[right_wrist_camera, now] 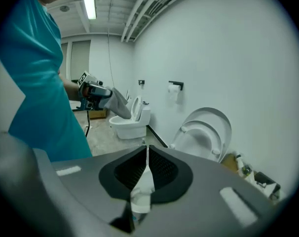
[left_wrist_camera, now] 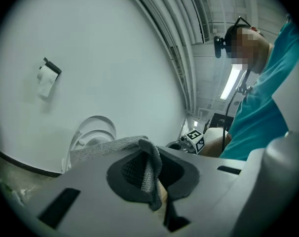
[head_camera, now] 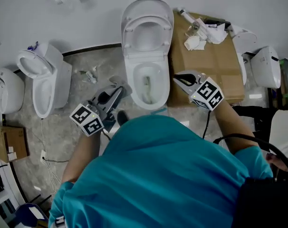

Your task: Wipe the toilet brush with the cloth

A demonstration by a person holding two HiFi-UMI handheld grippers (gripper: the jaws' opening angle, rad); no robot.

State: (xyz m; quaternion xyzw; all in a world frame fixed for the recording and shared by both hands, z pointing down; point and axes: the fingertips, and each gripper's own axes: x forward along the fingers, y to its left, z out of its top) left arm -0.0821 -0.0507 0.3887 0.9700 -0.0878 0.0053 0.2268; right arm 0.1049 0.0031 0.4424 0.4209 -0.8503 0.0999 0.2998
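Grey cloth (left_wrist_camera: 97, 152) sits pinched in our left gripper (head_camera: 116, 93), left of the open toilet (head_camera: 129, 75). Our right gripper (head_camera: 181, 80) is clenched on a slim white handle (right_wrist_camera: 141, 191), which we take for the toilet brush, near the bowl's right rim. Cloth and brush are well apart. As we bring them together, the thin handle could twist between the pads under the rubbing, or the loosely folded cloth could pull free and drop into the bowl.

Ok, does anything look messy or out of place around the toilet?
Yes. Crumpled white wads and a bottle clutter the cardboard right of the toilet, and small scraps litter the floor on its left.
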